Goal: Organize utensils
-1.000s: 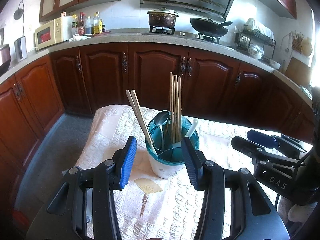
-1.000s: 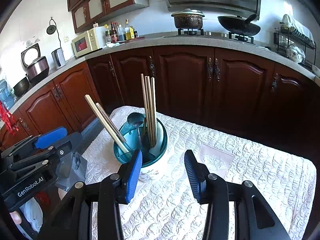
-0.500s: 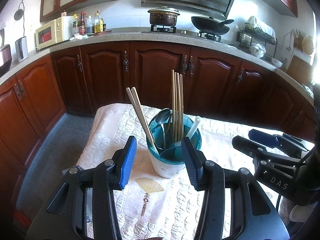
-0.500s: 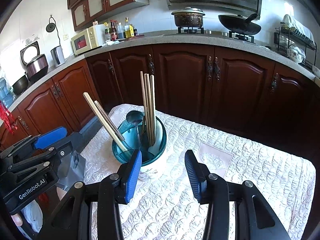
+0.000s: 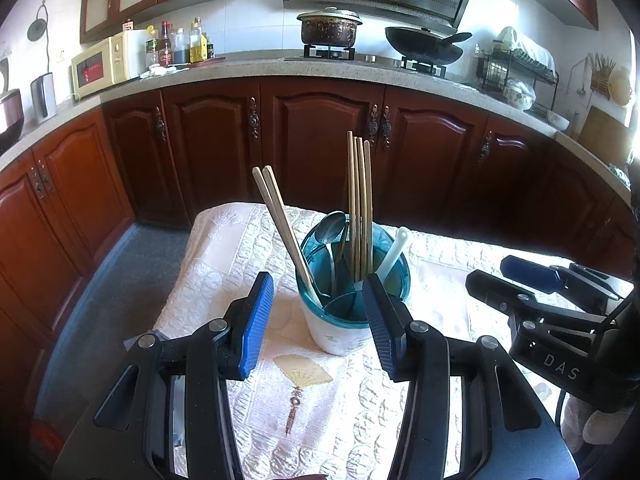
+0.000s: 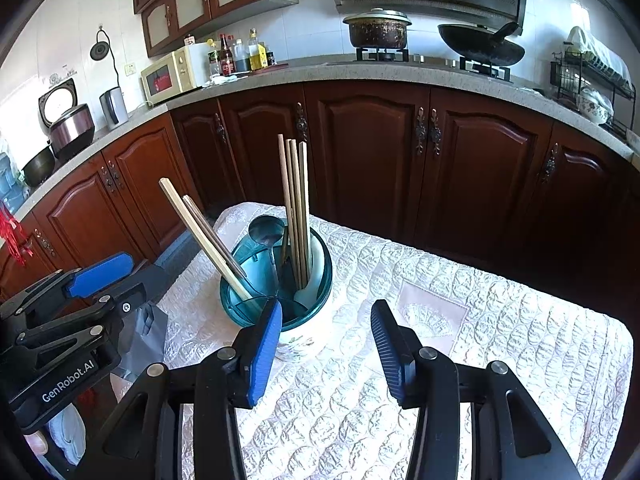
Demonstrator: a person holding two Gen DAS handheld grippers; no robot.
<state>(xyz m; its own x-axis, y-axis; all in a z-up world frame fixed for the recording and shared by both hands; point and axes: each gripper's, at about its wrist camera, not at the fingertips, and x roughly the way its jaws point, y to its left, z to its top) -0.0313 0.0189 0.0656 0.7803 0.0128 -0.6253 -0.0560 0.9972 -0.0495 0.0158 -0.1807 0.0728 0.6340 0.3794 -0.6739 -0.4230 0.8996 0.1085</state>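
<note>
A white utensil holder with a teal rim [image 5: 340, 332] [image 6: 240, 312] stands on the quilted tablecloth. It holds an upright bunch of wooden chopsticks [image 5: 360, 200] [image 6: 296, 208], a leaning pair of chopsticks [image 5: 280, 216] [image 6: 200, 232], a metal spoon [image 5: 330, 226] [image 6: 266, 230] and a white spoon [image 5: 394, 252]. My left gripper [image 5: 317, 278] [image 6: 120, 286] is open, and the holder sits just ahead between its fingertips, untouched. My right gripper [image 6: 326, 306] [image 5: 508, 278] is open over bare cloth, with the holder beyond its left finger.
The table [image 6: 520, 320] ends at the left and far sides, with grey floor [image 5: 120, 280] below. A grey bag [image 6: 140, 328] hangs at its left edge. Dark wood cabinets [image 6: 368, 160] and a counter with a microwave [image 5: 104, 64], pot and wok lie behind.
</note>
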